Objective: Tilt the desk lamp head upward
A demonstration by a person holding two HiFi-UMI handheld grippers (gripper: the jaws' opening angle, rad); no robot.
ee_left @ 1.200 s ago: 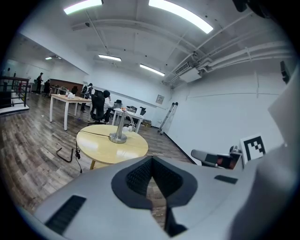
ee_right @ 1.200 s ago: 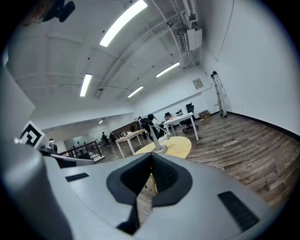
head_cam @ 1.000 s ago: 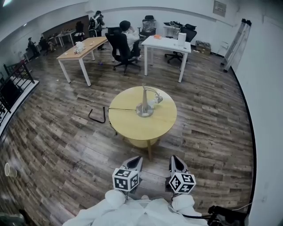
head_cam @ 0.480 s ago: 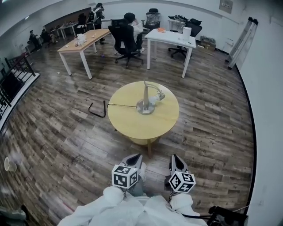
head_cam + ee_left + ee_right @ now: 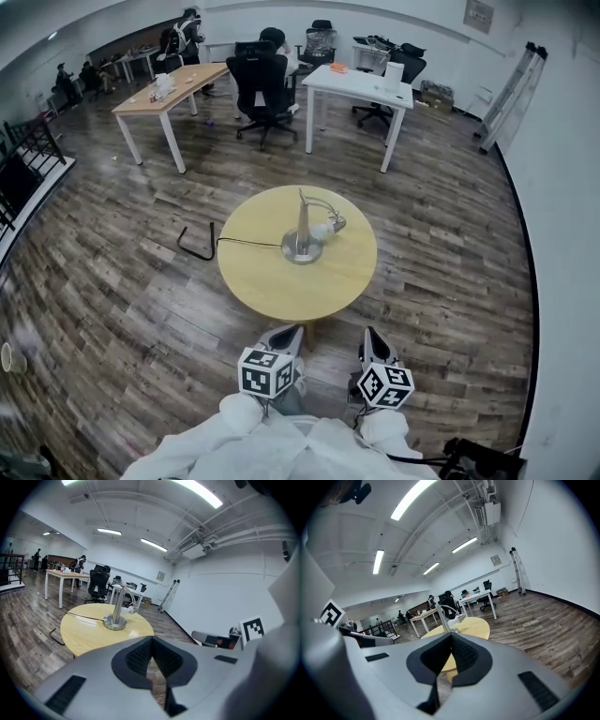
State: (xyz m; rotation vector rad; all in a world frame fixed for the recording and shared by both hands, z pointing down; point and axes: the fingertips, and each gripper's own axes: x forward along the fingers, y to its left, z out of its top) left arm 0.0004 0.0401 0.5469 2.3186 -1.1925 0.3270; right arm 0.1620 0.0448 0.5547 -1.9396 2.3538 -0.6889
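Note:
A silver desk lamp (image 5: 302, 246) stands on a round yellow table (image 5: 272, 286), its small white head (image 5: 325, 228) hanging down off the curved neck, with a black cord running left. My left gripper (image 5: 291, 334) and right gripper (image 5: 372, 336) are held side by side close to my body, well short of the table, both shut and empty. In the left gripper view the lamp (image 5: 115, 616) stands beyond the shut left gripper (image 5: 151, 641). From the right gripper view the lamp (image 5: 449, 618) shows just above the shut right gripper (image 5: 451, 637).
The table stands alone on a wood-plank floor (image 5: 112, 300). A black bent object (image 5: 197, 244) lies on the floor left of it. Desks (image 5: 164, 94), office chairs (image 5: 258, 89) and people sit at the far side. A ladder (image 5: 511, 84) leans on the right wall.
The head view has shifted a little and the table now sits slightly nearer. Both grippers stay in the same place, shut.

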